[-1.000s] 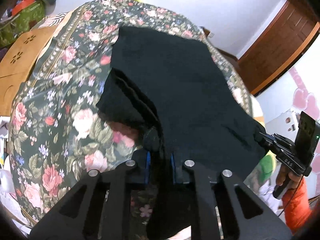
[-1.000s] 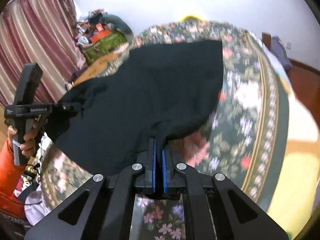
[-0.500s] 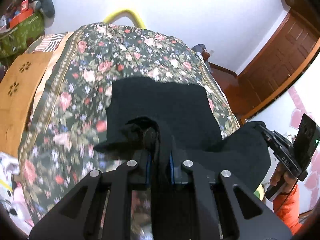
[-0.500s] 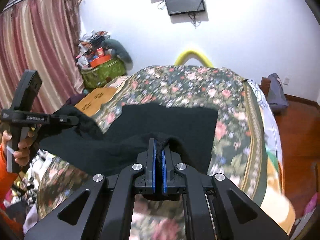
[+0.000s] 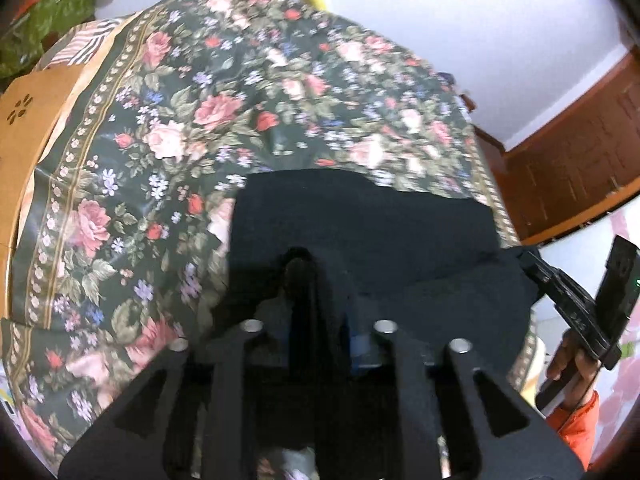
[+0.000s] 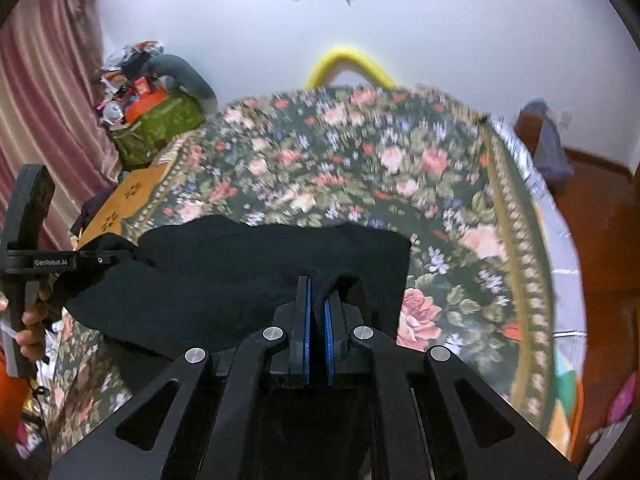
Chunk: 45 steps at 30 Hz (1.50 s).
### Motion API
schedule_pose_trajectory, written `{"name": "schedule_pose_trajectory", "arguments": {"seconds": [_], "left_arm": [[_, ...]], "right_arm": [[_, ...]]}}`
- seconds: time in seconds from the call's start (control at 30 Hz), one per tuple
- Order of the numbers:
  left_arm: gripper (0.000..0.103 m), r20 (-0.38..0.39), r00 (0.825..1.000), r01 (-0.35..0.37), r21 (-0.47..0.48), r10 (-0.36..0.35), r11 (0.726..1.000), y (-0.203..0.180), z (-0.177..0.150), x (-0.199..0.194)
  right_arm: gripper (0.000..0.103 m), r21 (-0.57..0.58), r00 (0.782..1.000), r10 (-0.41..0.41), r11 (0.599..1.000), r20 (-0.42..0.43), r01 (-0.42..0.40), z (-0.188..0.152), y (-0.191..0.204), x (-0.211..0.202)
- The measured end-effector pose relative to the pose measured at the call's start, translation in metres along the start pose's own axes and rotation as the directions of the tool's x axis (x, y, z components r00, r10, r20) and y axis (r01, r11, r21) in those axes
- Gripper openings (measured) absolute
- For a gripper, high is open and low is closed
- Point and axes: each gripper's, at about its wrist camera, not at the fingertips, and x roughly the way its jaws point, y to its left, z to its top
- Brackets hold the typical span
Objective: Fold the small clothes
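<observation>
We've dragged the black garment (image 5: pixel 360 232) back across the floral bedspread (image 5: pixel 160 128): a second ago it covered most of the bed, now it's bunched at the near edge with the far half of the spread bare. Far edge lies flat; the near part hangs between our two grippers. Left gripper (image 5: pixel 316 312) jaws have just been opening, a fold of cloth between them, though blur hides whether the pads press on it. Both views tilted up, so more wall shows.
</observation>
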Motion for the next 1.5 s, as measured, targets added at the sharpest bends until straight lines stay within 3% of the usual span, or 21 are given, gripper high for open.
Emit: {"name": "schedule_pose_trajectory", "arguments": {"seconds": [0.07,0.13,0.23,0.3,0.37,0.43,0.5,0.73,0.9,1.07,1.17,1.27,1.33,1.4,1.5], "left_arm": [[0.045,0.027,0.999,-0.034,0.008,0.033,0.999,0.002,0.005,-0.003],[0.048,0.075,0.995,-0.072,0.047,0.068,0.996,-0.002,0.008,-0.016],[0.057,0.167,0.977,-0.156,0.110,0.136,0.982,-0.014,0.008,-0.043],[0.073,0.226,0.961,-0.195,0.150,0.158,0.969,-0.024,0.005,-0.061],[0.080,0.273,0.950,-0.213,0.195,0.155,0.957,-0.035,-0.006,-0.080],[0.086,0.288,0.948,-0.207,0.238,0.134,0.949,-0.044,-0.021,-0.093],[0.091,0.288,0.950,-0.203,0.275,0.121,0.940,-0.050,-0.037,-0.099],[0.093,0.233,0.953,-0.271,0.362,0.195,0.892,-0.062,-0.075,-0.063],[0.093,0.168,0.959,-0.271,0.306,0.229,0.913,-0.054,-0.069,-0.021],[0.093,0.164,0.951,-0.298,0.267,0.262,0.916,-0.050,-0.030,0.004],[0.094,0.167,0.949,-0.303,0.233,0.269,0.924,-0.045,0.000,0.009],[0.094,0.204,0.941,-0.303,0.161,0.269,0.939,-0.036,0.020,-0.006],[0.094,0.235,0.932,-0.312,0.132,0.276,0.941,-0.030,0.024,-0.019],[0.094,0.262,0.920,-0.332,0.120,0.292,0.936,-0.026,0.023,-0.030],[0.094,0.268,0.915,-0.340,0.111,0.301,0.934,-0.016,0.017,-0.044]], "right_arm": [[0.005,0.002,1.000,0.006,1.000,0.003,-0.006,0.001,0.000,0.000],[0.006,-0.009,1.000,0.015,1.000,0.004,-0.015,0.003,0.002,-0.006],[0.007,-0.018,1.000,0.015,1.000,0.024,-0.015,0.009,0.006,-0.021],[0.016,-0.046,0.999,0.005,0.999,0.054,-0.003,0.012,0.012,-0.034],[0.042,-0.085,0.993,-0.007,0.996,0.121,0.018,0.012,0.021,-0.054],[0.048,-0.121,0.984,-0.011,0.992,0.177,0.033,0.009,0.031,-0.074],[0.048,-0.149,0.983,0.017,0.989,0.181,0.010,0.003,0.039,-0.086],[0.048,-0.206,0.995,0.076,0.977,0.066,-0.061,-0.040,0.058,-0.071],[0.048,-0.173,0.995,0.088,0.980,-0.039,-0.093,-0.059,0.054,-0.032],[0.048,-0.118,0.995,0.052,0.991,-0.090,-0.062,-0.023,0.033,0.008],[0.048,-0.095,0.998,-0.017,0.995,-0.058,0.011,0.008,0.021,0.018],[0.048,-0.059,0.994,-0.100,0.993,0.035,0.102,0.027,0.011,0.007],[0.049,-0.029,0.992,-0.094,0.995,0.089,0.097,0.027,0.006,-0.007],[0.055,-0.018,0.990,-0.076,0.997,0.119,0.079,0.021,0.003,-0.019],[0.060,-0.044,0.985,-0.109,0.992,0.134,0.116,0.009,0.002,-0.033]]}}
